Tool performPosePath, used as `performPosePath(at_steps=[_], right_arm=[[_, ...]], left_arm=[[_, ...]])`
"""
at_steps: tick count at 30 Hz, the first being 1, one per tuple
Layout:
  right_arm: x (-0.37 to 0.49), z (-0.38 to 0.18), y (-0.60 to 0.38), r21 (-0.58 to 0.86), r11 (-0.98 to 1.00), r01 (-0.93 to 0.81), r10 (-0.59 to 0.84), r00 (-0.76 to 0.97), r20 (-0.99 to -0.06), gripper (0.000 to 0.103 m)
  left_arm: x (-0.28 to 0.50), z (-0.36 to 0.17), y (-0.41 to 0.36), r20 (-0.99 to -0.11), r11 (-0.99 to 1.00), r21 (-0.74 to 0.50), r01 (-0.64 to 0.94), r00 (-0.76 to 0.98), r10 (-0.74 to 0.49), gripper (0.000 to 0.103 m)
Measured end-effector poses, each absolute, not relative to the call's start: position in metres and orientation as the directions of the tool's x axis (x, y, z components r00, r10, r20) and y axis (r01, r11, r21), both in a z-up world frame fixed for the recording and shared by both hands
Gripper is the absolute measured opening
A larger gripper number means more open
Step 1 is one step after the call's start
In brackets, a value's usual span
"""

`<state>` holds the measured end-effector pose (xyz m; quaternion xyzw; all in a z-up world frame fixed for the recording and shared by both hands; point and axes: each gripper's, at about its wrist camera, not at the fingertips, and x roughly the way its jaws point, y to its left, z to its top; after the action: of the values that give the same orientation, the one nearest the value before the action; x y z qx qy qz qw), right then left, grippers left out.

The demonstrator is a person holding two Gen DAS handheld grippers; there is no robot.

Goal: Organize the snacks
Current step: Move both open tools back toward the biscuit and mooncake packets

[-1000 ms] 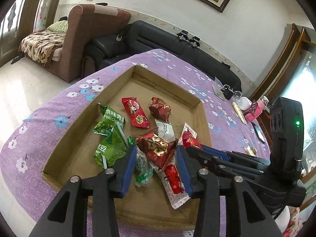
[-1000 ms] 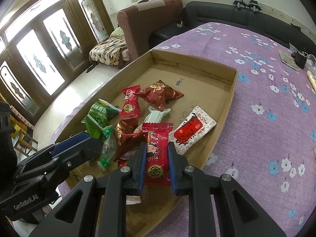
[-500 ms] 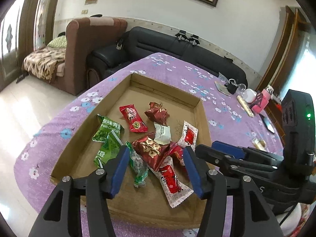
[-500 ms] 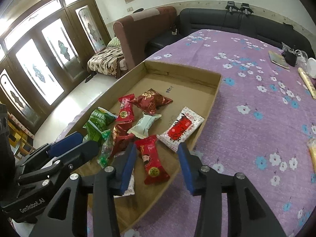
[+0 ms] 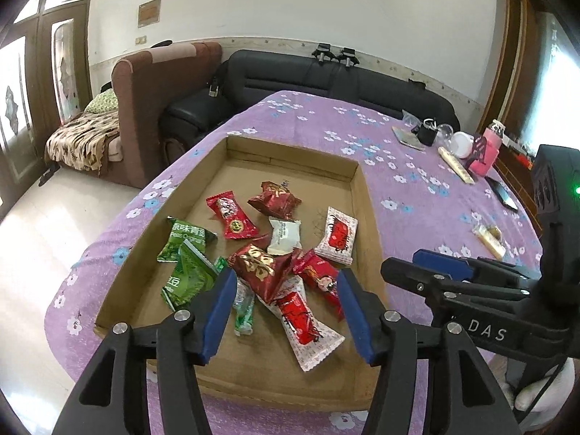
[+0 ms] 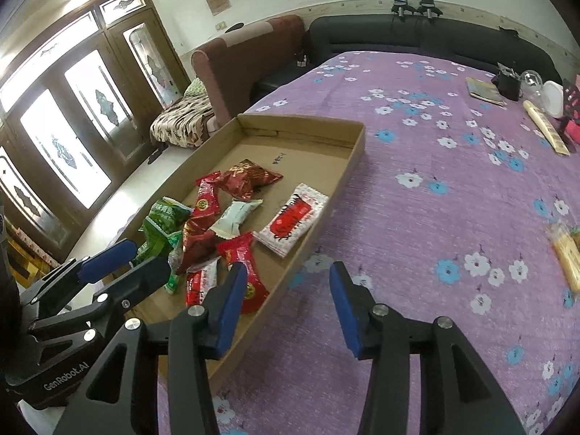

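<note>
A shallow cardboard tray point(image 5: 364, 195) point(image 6: 348, 166) on the purple flowered tablecloth holds several snack packets: green pea bags point(image 5: 186, 239), red packets point(image 5: 232, 214), a white one point(image 5: 285, 235) and a red-and-white sachet point(image 5: 339, 235) point(image 6: 293, 219). My left gripper point(image 5: 286, 311) is open and empty above the tray's near end. My right gripper point(image 6: 286, 304) is open and empty, over the tray's right wall and the cloth. A red candy packet point(image 6: 244, 272) lies in the tray by its left finger. A yellow snack point(image 6: 569, 257) point(image 5: 489, 239) lies on the cloth to the right.
At the table's far right stand a pink bottle point(image 5: 487, 148), a white cup point(image 5: 460, 143), a black clip point(image 5: 427, 134), a long wrapped stick point(image 5: 455, 165) and a phone point(image 5: 504, 194). Sofas stand behind the table.
My right gripper let go of the red candy packet into the tray, opened and drew back to the right. My left gripper opened wider and rose away from the packets.
</note>
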<state>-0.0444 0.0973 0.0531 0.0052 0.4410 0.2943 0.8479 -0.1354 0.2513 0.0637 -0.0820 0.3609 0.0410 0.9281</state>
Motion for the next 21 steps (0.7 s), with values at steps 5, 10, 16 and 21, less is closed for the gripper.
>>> performPosePath(at_steps=[5, 10, 16, 21], right_arm=[[-0.045, 0.053, 0.087, 0.276, 0.830, -0.484, 0.505, 0.442, -0.741, 0.047], [-0.043, 0.051, 0.077, 0.288, 0.834, -0.470, 0.506, 0.445, -0.739, 0.047], [-0.043, 0.046, 0.066, 0.306, 0.838, -0.452, 0.509, 0.443, -0.738, 0.047], [-0.042, 0.043, 0.058, 0.320, 0.840, -0.438, 0.511, 0.443, -0.736, 0.047]], left_arm=[[-0.135, 0.065, 0.241, -0.682, 0.987, -0.104, -0.120, 0.731, 0.017, 0.064], [-0.134, 0.066, 0.231, -0.685, 0.991, -0.086, -0.107, 0.728, 0.019, 0.065], [-0.132, 0.066, 0.222, -0.691, 0.993, -0.069, -0.096, 0.723, 0.022, 0.065], [-0.131, 0.066, 0.214, -0.694, 0.995, -0.057, -0.085, 0.719, 0.021, 0.068]])
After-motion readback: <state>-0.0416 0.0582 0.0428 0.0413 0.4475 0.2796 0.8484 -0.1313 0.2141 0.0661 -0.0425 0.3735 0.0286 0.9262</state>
